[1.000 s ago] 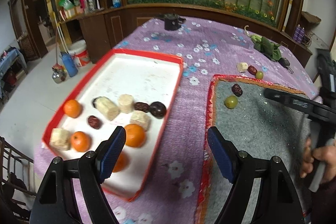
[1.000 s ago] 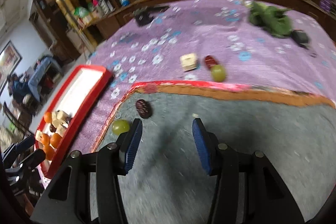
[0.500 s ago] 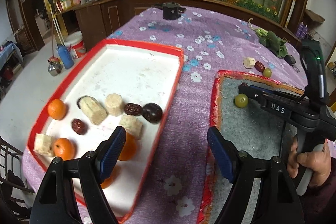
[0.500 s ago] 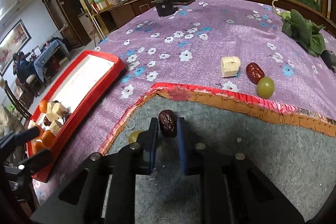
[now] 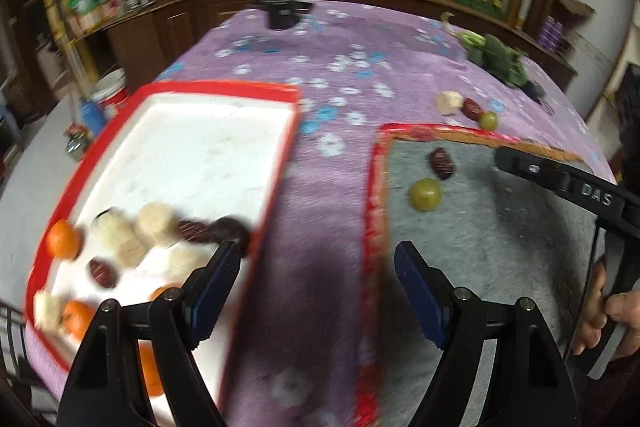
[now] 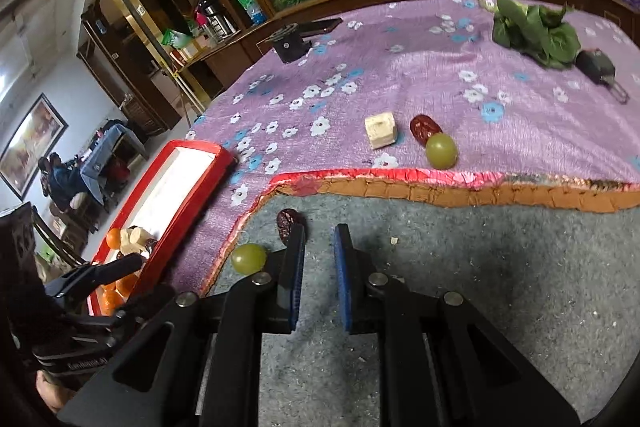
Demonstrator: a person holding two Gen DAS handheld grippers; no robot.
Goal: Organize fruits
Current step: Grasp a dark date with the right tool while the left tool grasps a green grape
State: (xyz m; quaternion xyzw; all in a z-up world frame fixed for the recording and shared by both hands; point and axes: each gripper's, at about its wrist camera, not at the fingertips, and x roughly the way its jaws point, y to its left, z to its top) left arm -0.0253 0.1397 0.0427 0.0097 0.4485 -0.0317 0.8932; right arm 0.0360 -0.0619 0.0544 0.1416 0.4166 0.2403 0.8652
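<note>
Wrinkled dark-red date (image 6: 286,223) beside fingers (image 6: 295,267)

Date (image 6: 285,223), grape (image 6: 249,257) on grey mat (image 6: 480,267)

Grey mat (image 6: 480,267): coarse, matt felt, flecked with lint; its red edging (image 6: 400,175) is shiny and crinkled like foil. Beyond that edging, the purple tablecloth (image 6: 400,75) is ribbed, slightly sheened cloth with printed flowers. Green grape (image 6: 441,151) on the cloth: smooth, glossy. Red date (image 6: 422,128) touching it: wrinkled, glossy skin. Right gripper (image 6: 319,269): matt black plastic, blue ribbed pads, metal screws.
</note>
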